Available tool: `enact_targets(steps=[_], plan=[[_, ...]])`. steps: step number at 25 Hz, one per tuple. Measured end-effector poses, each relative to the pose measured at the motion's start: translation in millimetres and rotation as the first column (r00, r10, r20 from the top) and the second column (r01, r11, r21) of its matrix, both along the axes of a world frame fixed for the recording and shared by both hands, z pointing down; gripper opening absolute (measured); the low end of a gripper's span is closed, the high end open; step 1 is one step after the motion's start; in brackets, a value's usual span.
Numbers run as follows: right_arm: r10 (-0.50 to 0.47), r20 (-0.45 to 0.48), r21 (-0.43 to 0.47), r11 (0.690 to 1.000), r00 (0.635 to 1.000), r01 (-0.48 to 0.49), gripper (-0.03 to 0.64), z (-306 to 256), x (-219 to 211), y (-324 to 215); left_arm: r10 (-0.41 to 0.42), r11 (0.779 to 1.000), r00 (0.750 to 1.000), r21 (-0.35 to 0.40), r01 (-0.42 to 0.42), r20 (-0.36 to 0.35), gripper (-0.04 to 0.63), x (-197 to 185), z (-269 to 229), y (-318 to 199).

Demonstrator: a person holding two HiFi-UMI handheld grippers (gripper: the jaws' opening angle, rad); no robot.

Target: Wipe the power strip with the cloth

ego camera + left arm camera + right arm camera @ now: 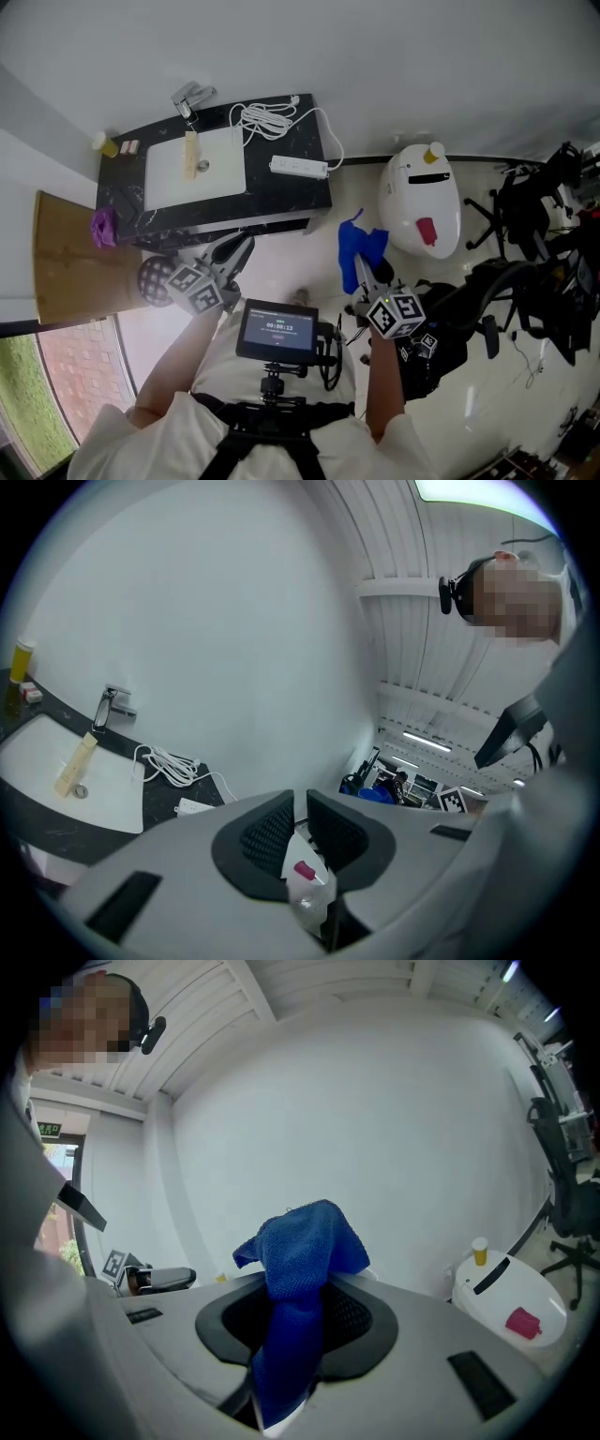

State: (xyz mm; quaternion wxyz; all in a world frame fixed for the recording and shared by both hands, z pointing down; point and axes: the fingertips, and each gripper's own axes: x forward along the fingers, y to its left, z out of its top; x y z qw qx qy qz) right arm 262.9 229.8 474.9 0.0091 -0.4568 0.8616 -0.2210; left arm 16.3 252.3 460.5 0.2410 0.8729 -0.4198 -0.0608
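Observation:
The white power strip lies at the right end of the black countertop, its cable coiled behind it. In the left gripper view the power strip shows small, just left of the jaws. A blue cloth hangs from my right gripper, which is shut on it, in front of the counter and to the right. In the right gripper view the cloth drapes between the pads of the right gripper. My left gripper is shut and empty, near the counter's front edge; the left gripper points upward.
A white sink with a faucet fills the counter's left part, a wooden piece across it. A yellow bottle stands far left. A white rounded bin sits right of the counter. Office chairs crowd the right.

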Motion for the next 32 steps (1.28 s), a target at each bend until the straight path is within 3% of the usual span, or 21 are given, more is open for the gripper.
enact_targets(steps=[14, 32], plan=[[0.066, -0.017, -0.006, 0.998, 0.998, -0.066, 0.104, -9.2, -76.1, 41.4, 0.044, 0.996, 0.999, -0.082, -0.043, 0.006, 0.049, -96.0, 4.0, 21.5], [0.060, -0.090, -0.008, 0.998, 0.994, -0.061, 0.104, 7.4, -102.7, 85.4, 0.134, 0.985, 0.991, -0.104, -0.135, -0.017, 0.049, -82.7, 15.1, 43.9]])
